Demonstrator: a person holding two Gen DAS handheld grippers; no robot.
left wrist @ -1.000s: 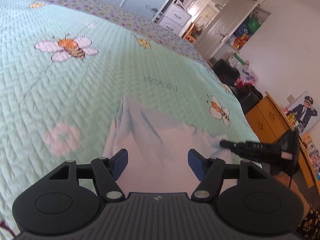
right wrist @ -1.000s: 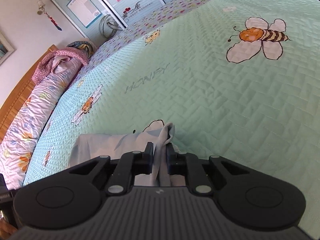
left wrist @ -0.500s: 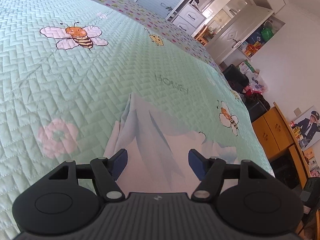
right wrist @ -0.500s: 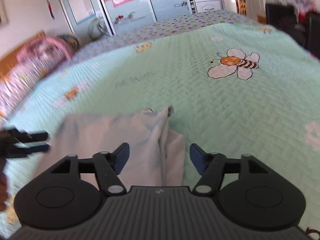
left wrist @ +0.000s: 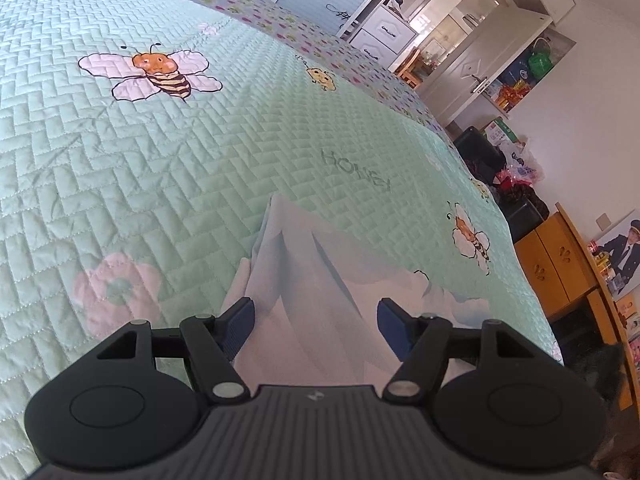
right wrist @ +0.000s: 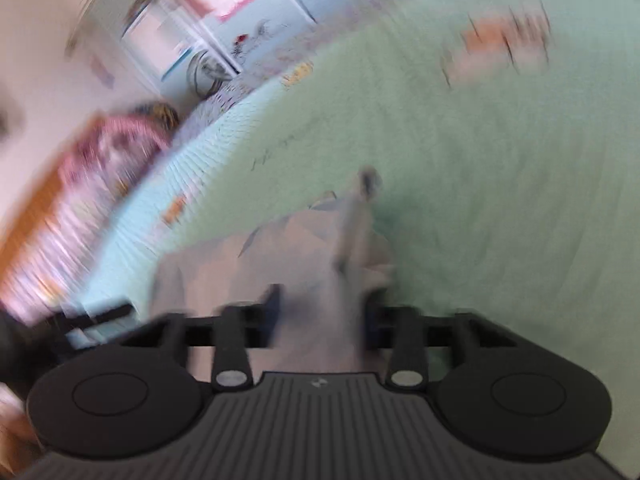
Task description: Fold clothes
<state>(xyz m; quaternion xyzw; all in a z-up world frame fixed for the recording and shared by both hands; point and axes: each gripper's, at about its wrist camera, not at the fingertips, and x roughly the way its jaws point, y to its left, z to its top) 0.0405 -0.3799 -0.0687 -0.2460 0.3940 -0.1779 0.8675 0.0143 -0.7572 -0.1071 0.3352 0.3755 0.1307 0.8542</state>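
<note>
A pale white-grey garment (left wrist: 304, 264) lies rumpled on the mint quilted bedspread (left wrist: 200, 160) near its front edge. My left gripper (left wrist: 316, 312) stands open just over the garment, its blue pads wide apart with a raised fold between them, untouched. In the blurred right wrist view the same garment (right wrist: 280, 248) runs up to a ridge. My right gripper (right wrist: 322, 304) is closing, its jaws still apart with that bunched ridge between them. The left gripper's dark fingers (right wrist: 108, 313) show blurred at the left edge.
The bedspread (right wrist: 480, 200) stretches far ahead with bee prints. Pink bedding (right wrist: 100, 168) lies by the wooden headboard at the left. Right of the bed stand an orange cabinet (left wrist: 560, 264), dark bags (left wrist: 480, 152) and white wardrobes (left wrist: 460, 52).
The right gripper let go of the garment's ridge, opened wide, then narrowed around it again while swinging, blurring its view. It also left the left wrist view. The left gripper stayed open.
</note>
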